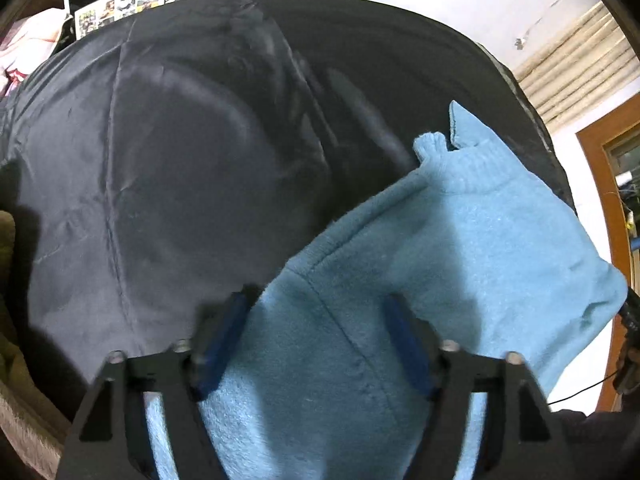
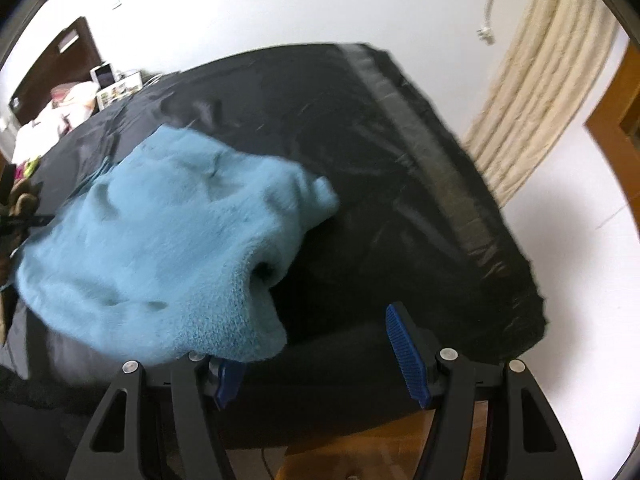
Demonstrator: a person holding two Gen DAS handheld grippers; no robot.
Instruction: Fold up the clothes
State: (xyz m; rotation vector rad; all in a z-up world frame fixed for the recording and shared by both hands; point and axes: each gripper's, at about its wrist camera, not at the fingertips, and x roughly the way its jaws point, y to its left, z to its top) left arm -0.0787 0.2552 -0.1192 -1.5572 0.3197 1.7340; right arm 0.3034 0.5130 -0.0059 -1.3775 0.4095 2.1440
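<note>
Nearest the left wrist camera, the left gripper [image 1: 316, 320] has its blue-padded black jaws spread wide, with the fluffy light-blue fleece sweater [image 1: 460, 240] lying between and under them; nothing is pinched, so this tool is released. From here the sweater's ribbed collar [image 1: 476, 168] points toward the far right side of the black cloth-covered table [image 1: 160, 160], and the garment sits toward the near right part of that surface.

In the right wrist view the right gripper [image 2: 316, 344] is also spread apart. A bunched fold of the sweater [image 2: 160, 240] drapes over its left blue pad [image 2: 228, 376], while the right pad [image 2: 404, 352] stands free over the table's near edge [image 2: 360, 336]. It grasps nothing.

Likely risks, as I judge them:
- The sweater is still humped and rumpled, so a fold made now could trap creases or come out lopsided.
- The fold resting on the right tool's pad may drag along if that tool pulls away, undoing the layout.
- The fleece is thick; a shallow pinch could take only the top layer.
- The cover looks slick and loose, so a low grasp might catch it and pull it toward the near edge.
</note>
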